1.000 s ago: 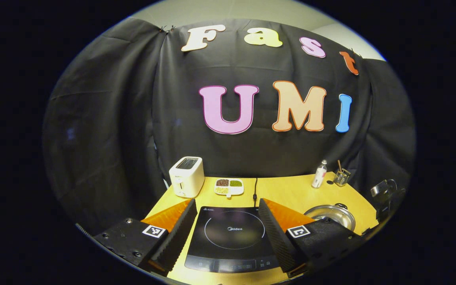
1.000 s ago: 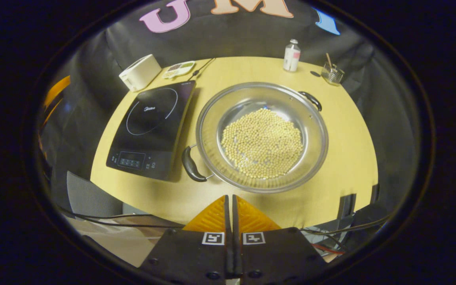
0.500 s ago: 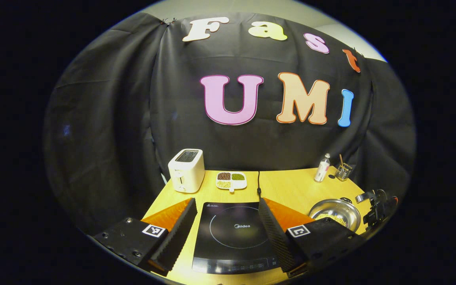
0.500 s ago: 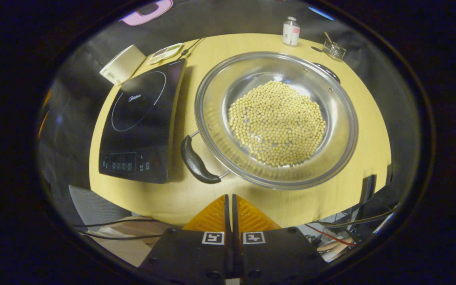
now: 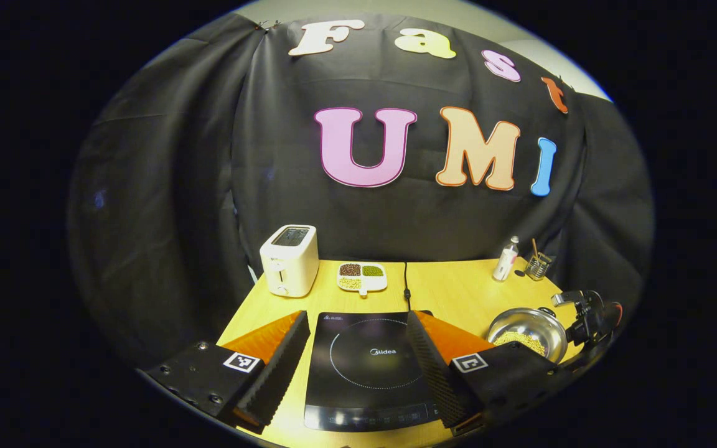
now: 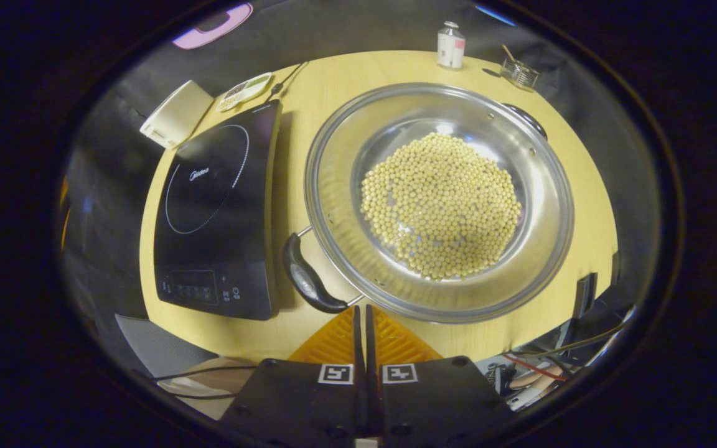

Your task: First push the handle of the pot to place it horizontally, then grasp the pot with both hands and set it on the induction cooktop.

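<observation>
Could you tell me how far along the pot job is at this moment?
Nothing looks finished: the pot of beans sits on the table beside the induction cooktop, handles diagonal. In hand: the shut right gripper hovers close to the near handle. Left: pushing it horizontal, the two-handed lift; the left gripper is open.

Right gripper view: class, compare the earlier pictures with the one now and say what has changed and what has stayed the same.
The right gripper, fingers together, has come down closer to the pot; its tips now sit just short of the near black handle. Nothing was gripped or released. The pot, its beans and the cooktop stayed in place on the table, and the left gripper stayed open over the cooktop.
</observation>
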Motion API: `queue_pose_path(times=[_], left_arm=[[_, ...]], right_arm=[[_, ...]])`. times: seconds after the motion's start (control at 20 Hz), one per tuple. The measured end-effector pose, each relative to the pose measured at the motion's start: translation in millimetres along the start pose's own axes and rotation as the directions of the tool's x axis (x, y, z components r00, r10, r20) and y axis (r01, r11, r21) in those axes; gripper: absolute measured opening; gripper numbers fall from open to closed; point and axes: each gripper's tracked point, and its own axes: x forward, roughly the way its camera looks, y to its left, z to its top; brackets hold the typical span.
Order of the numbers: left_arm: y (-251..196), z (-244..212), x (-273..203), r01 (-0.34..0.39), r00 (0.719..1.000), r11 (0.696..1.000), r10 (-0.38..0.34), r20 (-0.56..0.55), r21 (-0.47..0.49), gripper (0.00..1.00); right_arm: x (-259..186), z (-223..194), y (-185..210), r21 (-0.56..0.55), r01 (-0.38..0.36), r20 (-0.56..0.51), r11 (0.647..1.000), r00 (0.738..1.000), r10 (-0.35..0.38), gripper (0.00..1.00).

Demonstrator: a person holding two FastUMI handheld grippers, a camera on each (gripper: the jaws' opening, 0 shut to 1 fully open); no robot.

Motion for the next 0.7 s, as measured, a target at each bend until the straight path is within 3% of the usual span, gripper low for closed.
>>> queue_pose_path(times=[0.15,0.2,0.7], left_arm=[[3,5,0,-0.005,1.000,1.000,0.005,0.019,0.009,0.93],[5,8,1,-0.007,1.000,1.000,0.006,0.026,0.017,0.96],[0,2,7,0.032,0.999,0.999,-0.032,0.008,0.004,0.96]], right_arm=[[6,11,10,0.043,-0.011,0.015,0.999,1.000,0.010,0.03],[8,16,14,0.060,-0.014,0.022,0.998,1.000,0.013,0.00],[14,50,38,0.196,-0.033,0.066,0.980,0.998,0.020,0.02]])
